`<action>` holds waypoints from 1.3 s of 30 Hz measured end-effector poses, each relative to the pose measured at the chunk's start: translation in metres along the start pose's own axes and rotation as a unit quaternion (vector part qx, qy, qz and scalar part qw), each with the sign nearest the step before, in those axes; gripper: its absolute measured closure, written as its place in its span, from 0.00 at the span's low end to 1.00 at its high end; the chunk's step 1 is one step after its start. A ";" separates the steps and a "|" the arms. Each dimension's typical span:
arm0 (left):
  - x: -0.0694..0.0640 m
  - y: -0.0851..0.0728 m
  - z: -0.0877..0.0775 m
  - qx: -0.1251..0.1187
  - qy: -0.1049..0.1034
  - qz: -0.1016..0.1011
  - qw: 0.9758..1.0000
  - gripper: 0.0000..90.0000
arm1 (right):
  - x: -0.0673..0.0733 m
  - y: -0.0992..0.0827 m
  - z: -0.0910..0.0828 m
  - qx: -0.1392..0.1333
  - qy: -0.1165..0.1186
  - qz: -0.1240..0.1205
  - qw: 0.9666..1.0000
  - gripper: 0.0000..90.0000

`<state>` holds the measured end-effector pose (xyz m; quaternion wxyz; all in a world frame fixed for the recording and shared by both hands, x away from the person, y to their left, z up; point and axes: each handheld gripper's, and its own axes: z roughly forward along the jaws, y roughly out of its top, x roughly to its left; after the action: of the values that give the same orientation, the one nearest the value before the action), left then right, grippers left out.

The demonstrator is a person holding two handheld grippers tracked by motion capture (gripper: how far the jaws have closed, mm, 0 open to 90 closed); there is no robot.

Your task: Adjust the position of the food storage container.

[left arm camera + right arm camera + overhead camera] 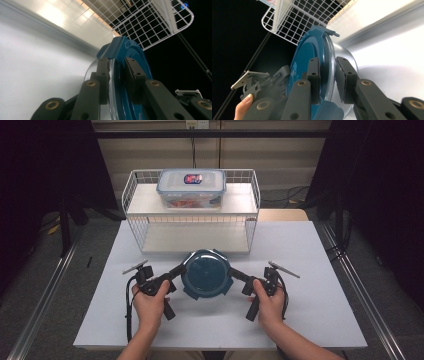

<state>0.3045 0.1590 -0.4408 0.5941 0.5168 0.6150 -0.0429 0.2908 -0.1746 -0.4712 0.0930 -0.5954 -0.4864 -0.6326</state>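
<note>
Two forearms come in from the bottom of the high view, each hand holding one gripper: the left gripper and the right gripper meet opposite edges of a single round container with a blue lid, which sits on the white table just in front of the wire rack. That view also shows one clear box on the rack's upper shelf. Each gripper view gives the edge-on detail the high view lacks: the left gripper's pads straddle the lid rim and the clear wall, narrowly parted and pressed close on both faces. The right gripper has one pad on the lid, while the other stands slightly off the clear wall. Across the lid, the right gripper view takes in the left gripper too.
</note>
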 end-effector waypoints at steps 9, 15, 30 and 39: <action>-0.012 0.008 -0.005 -0.017 -0.019 0.009 1.000 0.83 | 0.011 0.008 -0.003 -0.016 0.021 -0.002 1.000 0.83; -0.019 0.015 -0.009 -0.025 -0.027 0.013 0.999 0.83 | 0.020 0.014 -0.005 -0.029 0.038 -0.012 0.999 0.83; -0.046 0.044 -0.017 -0.063 -0.068 0.018 0.996 0.84 | 0.050 0.038 -0.001 -0.067 0.068 -0.024 0.995 0.84; -0.056 0.059 -0.015 -0.069 -0.069 0.024 0.995 0.84 | 0.060 0.049 0.003 -0.075 0.077 -0.026 0.994 0.84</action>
<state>0.3213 0.1638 -0.3596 0.6702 0.4848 0.5615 -0.0211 0.3107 -0.1701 -0.3964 0.0684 -0.5373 -0.4441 -0.7137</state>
